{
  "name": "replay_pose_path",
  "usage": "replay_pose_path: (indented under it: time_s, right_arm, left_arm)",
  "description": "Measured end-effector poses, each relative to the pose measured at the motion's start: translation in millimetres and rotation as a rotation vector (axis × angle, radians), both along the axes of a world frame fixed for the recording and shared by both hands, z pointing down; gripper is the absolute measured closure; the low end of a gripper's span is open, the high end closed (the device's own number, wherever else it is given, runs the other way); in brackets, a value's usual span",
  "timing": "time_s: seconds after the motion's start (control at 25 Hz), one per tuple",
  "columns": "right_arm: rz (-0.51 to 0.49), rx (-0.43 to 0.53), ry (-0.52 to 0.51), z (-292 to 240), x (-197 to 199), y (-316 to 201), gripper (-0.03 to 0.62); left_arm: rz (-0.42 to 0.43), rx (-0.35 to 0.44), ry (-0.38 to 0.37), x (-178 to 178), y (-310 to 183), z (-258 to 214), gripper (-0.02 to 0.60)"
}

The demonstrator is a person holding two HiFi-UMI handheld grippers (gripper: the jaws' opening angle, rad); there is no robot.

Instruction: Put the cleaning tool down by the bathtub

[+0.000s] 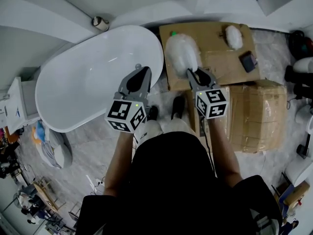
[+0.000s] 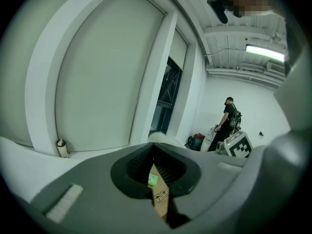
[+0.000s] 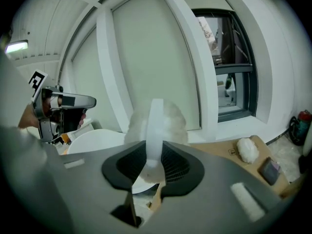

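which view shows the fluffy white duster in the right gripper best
The right gripper view: the duster fills the centre, its handle clamped between the right gripper's jaws. The head view shows it from above, over the cardboard. The left gripper view barely shows it.

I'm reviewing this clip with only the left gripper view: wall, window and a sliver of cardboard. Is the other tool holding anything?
Observer: Yes, the right tool is shut on the strap of a fluffy white duster.
Operator: Where is that relative to the bathtub?
Observer: The head view shows it over the left edge of the cardboard box, just right of the bathtub. Whether it touches the box is unclear.
Operator: Anything else on that box?
Observer: A smaller white puff and a dark flat object lie farther right.
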State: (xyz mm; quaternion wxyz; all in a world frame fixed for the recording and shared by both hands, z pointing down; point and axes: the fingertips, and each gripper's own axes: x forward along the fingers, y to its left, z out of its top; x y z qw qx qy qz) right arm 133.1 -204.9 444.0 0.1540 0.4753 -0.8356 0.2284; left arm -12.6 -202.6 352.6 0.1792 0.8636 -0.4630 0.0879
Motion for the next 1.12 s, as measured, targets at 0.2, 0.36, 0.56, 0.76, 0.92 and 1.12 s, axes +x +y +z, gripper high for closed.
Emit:
replay_pose_path:
  time_s: [0.2, 0.36, 0.56, 0.76, 0.92, 1.12]
  right_arm:
    - [-0.032, -0.043, 0.022, 28, 3, 1, 0.494]
    - [-0.057, -0.076, 0.039, 52, 6, 0, 0.494]
    - [-0.077, -0.105, 0.075, 78, 11, -4, 0.494]
    - [-0.082, -0.125, 0.098, 100, 11, -7, 0.494]
    - [-0.083, -0.146, 0.106, 116, 10, -6, 0.494]
    - [-0.072, -0.176, 0.108, 140, 10, -2, 0.494]
  left_arm:
    - [-0.012, -0.016, -0.009, 9, 3, 6, 0.584]
    - [-0.027, -0.030, -0.015, 13, 7, 13, 0.584]
    - [-0.059, -0.054, -0.010, 15, 12, 26, 0.584]
    - [-0.067, -0.071, -0.005, 17, 17, 35, 0.584]
    - [-0.070, -0.090, -0.005, 16, 19, 42, 0.584]
    - [-0.063, -0.115, -0.016, 17, 22, 56, 0.584]
